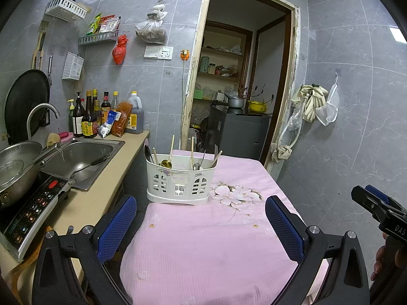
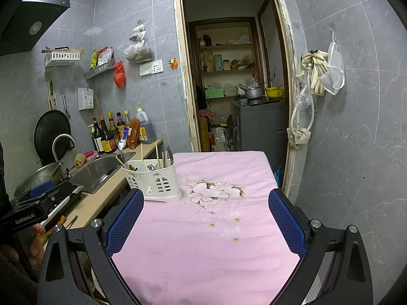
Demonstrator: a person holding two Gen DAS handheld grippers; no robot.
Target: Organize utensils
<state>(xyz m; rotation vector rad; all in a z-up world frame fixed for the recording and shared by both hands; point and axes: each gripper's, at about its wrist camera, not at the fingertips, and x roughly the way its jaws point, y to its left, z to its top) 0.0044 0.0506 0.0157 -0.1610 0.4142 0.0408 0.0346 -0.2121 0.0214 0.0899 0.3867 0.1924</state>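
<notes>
Nearest, the left tongs (image 1: 201,225) hang over the near end of the pink cloth (image 1: 203,249) with their blue pads (image 1: 119,225) spread wide and nothing between them. The right tongs (image 2: 206,223) are spread just as wide and hold nothing either, hovering over the same cloth beside the left ones. A hand (image 2: 35,249) grips the left tool at the edge of the right view.

Further on, the cloth carries a printed flower (image 2: 213,190). Just left of that print stands the white caddy (image 1: 179,181), upright near the left edge of the tabletop (image 2: 257,162). The utensils are all inside it: chopsticks (image 1: 172,147) rising highest, a gold spoon (image 1: 166,163), a dark ladle (image 1: 147,152) at the left end, and some steel pieces in the middle that are too small to name, perhaps forks. None lie loose on the cloth.

Left of the caddy, well apart from it, runs a counter (image 1: 101,198) with an induction hob (image 1: 33,211), a steel pan (image 1: 17,162) and a sink (image 1: 84,160) under a tap (image 1: 42,113). Bottles (image 1: 101,114) stand behind the sink against the tiled wall. Beyond the far end of the tabletop, a doorway (image 2: 229,76) opens onto shelves.
</notes>
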